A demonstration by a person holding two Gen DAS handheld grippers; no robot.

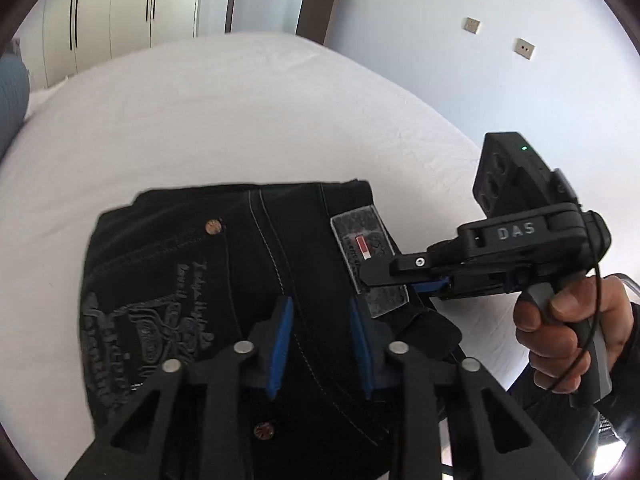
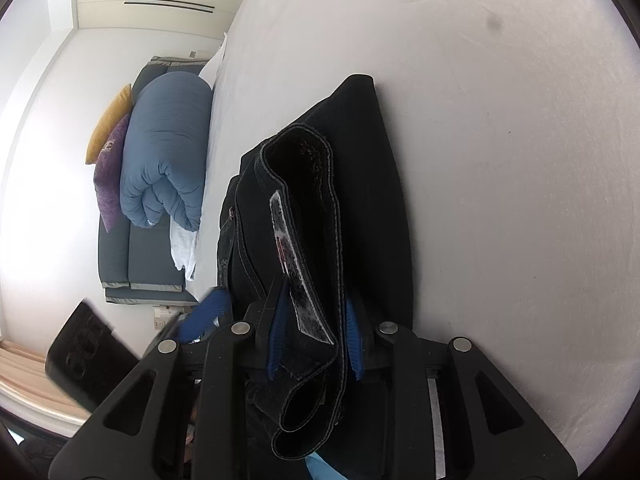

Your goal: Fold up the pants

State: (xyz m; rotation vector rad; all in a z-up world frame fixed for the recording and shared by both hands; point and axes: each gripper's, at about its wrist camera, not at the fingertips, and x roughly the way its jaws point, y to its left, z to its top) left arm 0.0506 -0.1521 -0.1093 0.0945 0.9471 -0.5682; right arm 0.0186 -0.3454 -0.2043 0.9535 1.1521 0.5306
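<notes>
Black jeans (image 1: 224,280) lie folded into a thick stack on the white bed (image 1: 224,120), with grey embroidery, copper rivets and a grey waist label (image 1: 368,256). My left gripper (image 1: 320,344) hovers open over the stack, blue pads apart. My right gripper (image 1: 380,276) comes in from the right at the waistband by the label. In the right wrist view the right gripper (image 2: 314,332) is shut on the jeans' waistband edge (image 2: 316,240), the folded layers between its blue pads. The left gripper's blue pad (image 2: 204,316) shows blurred at the left.
The white sheet (image 2: 500,160) spreads around the jeans. A rolled blue duvet (image 2: 164,152), a purple pillow (image 2: 110,172) and a yellow pillow (image 2: 108,124) lie on a grey bench beside the bed. Wardrobes (image 1: 112,12) and a door stand beyond the bed.
</notes>
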